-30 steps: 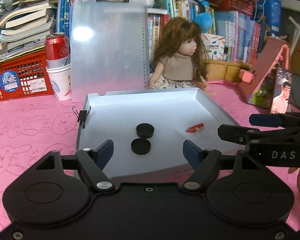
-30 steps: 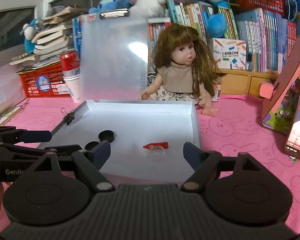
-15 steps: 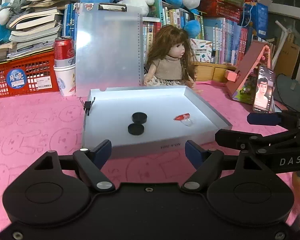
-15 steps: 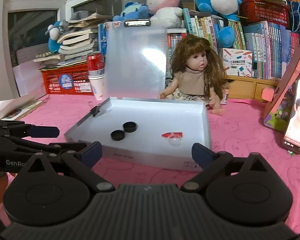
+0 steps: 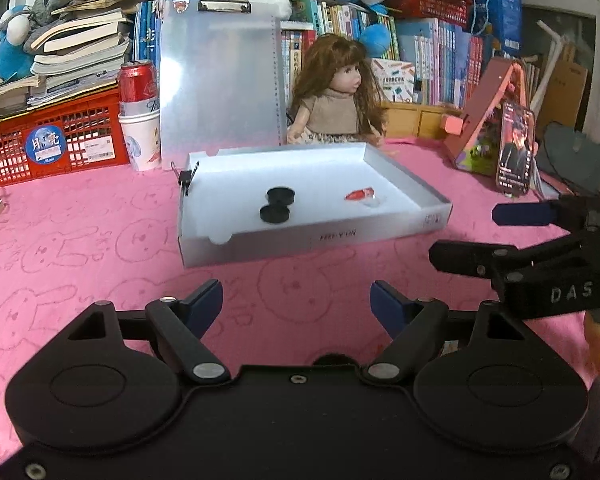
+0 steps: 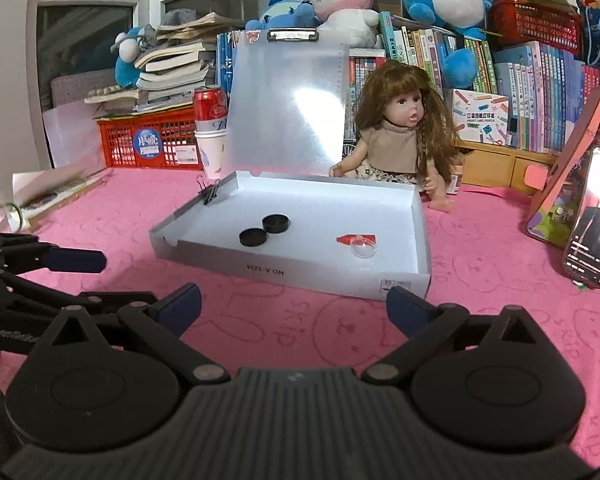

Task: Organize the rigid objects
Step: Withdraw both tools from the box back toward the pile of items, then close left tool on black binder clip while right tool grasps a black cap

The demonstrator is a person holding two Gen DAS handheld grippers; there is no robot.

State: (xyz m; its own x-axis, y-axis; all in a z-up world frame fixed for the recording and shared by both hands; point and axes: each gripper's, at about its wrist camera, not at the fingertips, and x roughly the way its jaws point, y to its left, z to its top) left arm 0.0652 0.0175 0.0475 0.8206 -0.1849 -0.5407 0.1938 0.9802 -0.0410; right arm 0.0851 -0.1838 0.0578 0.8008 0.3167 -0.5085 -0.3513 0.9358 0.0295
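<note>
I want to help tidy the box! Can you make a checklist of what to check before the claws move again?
1. Left claw open, nothing in it: ok.
2. Right claw open, nothing in it, has just been opening: ok.
3. Two black caps inside the white box: ok.
4. Red piece and clear dish inside the box: ok.
5. Binder clip on the box's left wall: ok.
6. More loose things on the pink cloth to put away: cannot tell.

Bare pink tablecloth (image 5: 100, 240) lies between my tools and the white tray (image 6: 292, 270), free to cross. Tray top open; binder clip (image 6: 209, 194) on its left wall. Doll (image 6: 400, 132) and clipboard (image 6: 288, 108) block behind.
</note>
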